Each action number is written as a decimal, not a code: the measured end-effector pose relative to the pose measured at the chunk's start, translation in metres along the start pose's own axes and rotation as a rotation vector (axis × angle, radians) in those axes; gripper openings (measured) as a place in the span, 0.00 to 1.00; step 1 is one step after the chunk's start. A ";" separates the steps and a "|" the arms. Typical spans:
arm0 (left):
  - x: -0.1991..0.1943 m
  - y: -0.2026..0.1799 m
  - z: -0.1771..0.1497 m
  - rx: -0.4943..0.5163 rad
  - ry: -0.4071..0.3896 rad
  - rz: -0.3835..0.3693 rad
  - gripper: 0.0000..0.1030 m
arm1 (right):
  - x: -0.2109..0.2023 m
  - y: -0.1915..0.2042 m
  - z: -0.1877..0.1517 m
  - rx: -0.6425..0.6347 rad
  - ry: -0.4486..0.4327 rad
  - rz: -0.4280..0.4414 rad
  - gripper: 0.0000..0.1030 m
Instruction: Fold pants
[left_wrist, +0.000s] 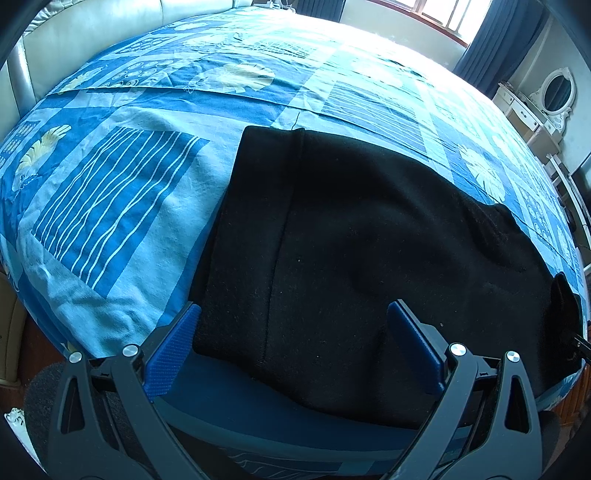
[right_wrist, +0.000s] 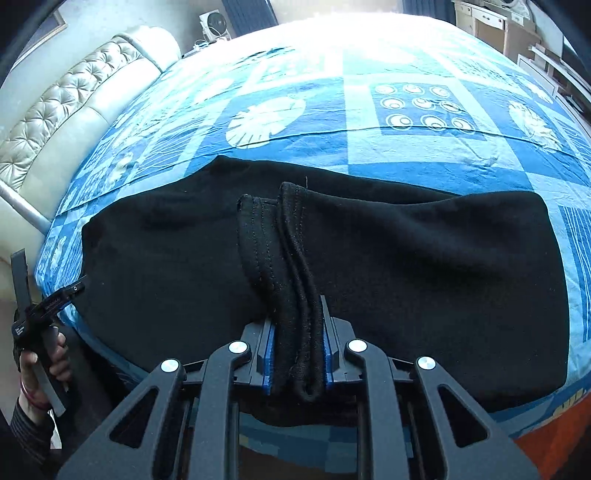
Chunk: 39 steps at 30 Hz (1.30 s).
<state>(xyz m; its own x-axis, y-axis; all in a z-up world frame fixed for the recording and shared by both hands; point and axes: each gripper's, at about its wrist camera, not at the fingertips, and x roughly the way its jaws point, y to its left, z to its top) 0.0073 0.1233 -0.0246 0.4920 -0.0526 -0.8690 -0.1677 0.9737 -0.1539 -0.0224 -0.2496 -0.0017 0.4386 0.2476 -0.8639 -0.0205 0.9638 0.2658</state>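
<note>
Lying flat across the near part of the blue bedsheet, the black pants reached its near edge; the right gripper pinched their bunched hems; the left gripper stood spread over the pants' near edge, pads gripping nothing.
</note>
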 end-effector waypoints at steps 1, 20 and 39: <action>0.000 0.000 0.000 0.001 0.000 0.000 0.97 | 0.004 0.003 0.001 0.005 0.005 0.010 0.19; 0.000 0.000 -0.001 0.016 -0.003 0.009 0.97 | 0.043 -0.004 -0.009 0.240 0.033 0.417 0.60; -0.031 0.039 0.029 -0.020 -0.084 -0.162 0.97 | 0.006 0.007 -0.012 0.113 -0.102 0.443 0.69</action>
<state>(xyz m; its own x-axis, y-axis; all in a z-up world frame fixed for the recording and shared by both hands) 0.0100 0.1690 0.0100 0.5830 -0.1887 -0.7902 -0.0972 0.9495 -0.2984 -0.0305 -0.2405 -0.0103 0.4959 0.6166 -0.6115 -0.1302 0.7490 0.6496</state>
